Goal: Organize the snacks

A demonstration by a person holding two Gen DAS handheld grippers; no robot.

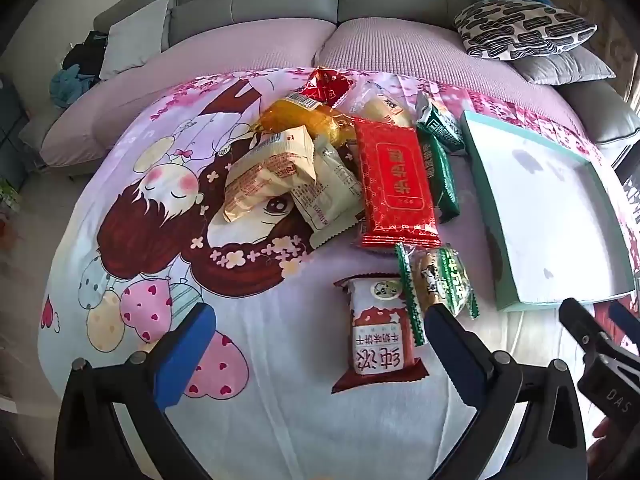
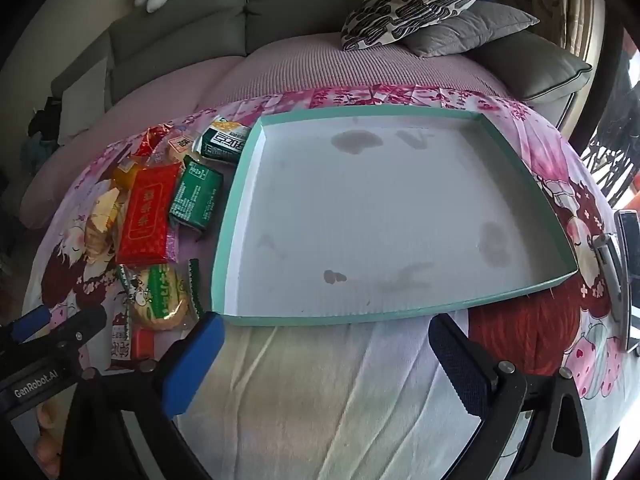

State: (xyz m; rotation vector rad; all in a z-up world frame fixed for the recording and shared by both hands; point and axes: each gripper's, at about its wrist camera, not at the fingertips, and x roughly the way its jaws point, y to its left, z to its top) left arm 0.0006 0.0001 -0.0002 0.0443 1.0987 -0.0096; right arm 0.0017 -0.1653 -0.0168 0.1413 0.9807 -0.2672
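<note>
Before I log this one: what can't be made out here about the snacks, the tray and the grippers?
- Snack pile, left wrist view: lower packets are covered by upper ones, so no reliable count.
- Tray, left wrist view: its right side is cut by the edge.
- Grey marks in the tray, right wrist view: stains or print, unclear.
- Left gripper, right wrist view: mostly cut off.

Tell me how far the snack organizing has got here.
Nothing looks done: the teal tray holds no snacks. Nothing is in hand; left gripper and right gripper are open. Left: every packet, from the red-and-white biscuit pack to the pile beside the tray.
</note>
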